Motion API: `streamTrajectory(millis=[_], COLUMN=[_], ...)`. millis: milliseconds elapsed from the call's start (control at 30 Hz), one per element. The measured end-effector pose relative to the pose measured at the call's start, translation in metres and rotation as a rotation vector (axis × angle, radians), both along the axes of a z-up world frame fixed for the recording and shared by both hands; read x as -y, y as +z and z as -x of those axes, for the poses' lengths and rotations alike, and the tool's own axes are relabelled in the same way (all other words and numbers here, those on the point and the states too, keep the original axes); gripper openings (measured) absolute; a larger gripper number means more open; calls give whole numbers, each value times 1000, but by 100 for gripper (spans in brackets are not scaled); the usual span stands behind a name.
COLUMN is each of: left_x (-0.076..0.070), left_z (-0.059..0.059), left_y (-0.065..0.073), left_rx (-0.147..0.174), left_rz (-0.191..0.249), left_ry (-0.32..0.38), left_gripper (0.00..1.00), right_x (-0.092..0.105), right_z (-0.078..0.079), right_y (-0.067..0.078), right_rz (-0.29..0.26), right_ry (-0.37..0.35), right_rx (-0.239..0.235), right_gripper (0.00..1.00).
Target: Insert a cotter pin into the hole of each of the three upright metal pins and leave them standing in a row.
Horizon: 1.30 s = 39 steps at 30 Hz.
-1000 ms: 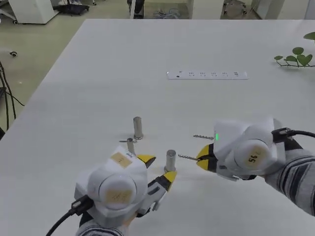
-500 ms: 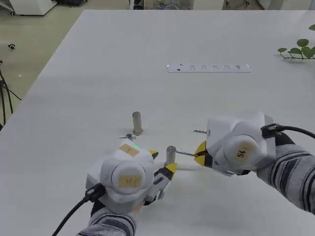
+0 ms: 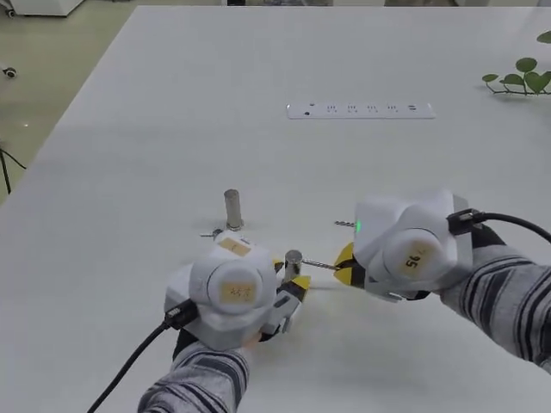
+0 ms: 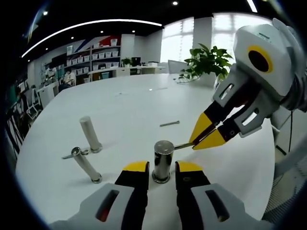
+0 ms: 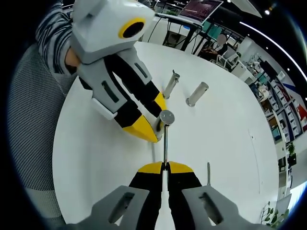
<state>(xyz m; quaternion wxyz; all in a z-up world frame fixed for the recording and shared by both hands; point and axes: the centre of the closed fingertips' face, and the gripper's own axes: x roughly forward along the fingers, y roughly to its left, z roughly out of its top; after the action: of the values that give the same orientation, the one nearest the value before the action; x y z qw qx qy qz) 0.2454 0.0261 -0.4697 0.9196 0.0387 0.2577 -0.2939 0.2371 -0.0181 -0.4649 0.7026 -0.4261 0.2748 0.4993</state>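
Round sticker (image 3: 416, 256) on back of right gripper (image 3: 344, 265), right of frame centre: two tilted digits, look like 95, not sure. Tan sticker (image 3: 238, 291) on left gripper (image 3: 293, 280), lower centre: print too blurred to read

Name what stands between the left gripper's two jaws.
The nearest upright metal pin, seen in the left gripper view; the right gripper's cotter pin reaches its side.
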Motion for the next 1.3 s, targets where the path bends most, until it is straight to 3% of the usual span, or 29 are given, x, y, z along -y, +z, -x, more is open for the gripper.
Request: streamTrajectory(millis=[333, 867, 1300], left_x=[2, 2, 1], left_z=[-1, -1, -1], left_y=[-6, -8, -8], left_rx=[-16, 12, 13], left_rz=[-5, -41, -29], left_ry=[-1, -11, 1], left_gripper=[11, 9, 9], right_x=[-3, -3, -6], right_z=[-1, 3, 4], right_y=[6, 14, 21], right_rz=[-8, 10, 3], right_ry=[12, 46, 64], right_rx=[6, 28, 43], right_gripper=[0, 0, 0])
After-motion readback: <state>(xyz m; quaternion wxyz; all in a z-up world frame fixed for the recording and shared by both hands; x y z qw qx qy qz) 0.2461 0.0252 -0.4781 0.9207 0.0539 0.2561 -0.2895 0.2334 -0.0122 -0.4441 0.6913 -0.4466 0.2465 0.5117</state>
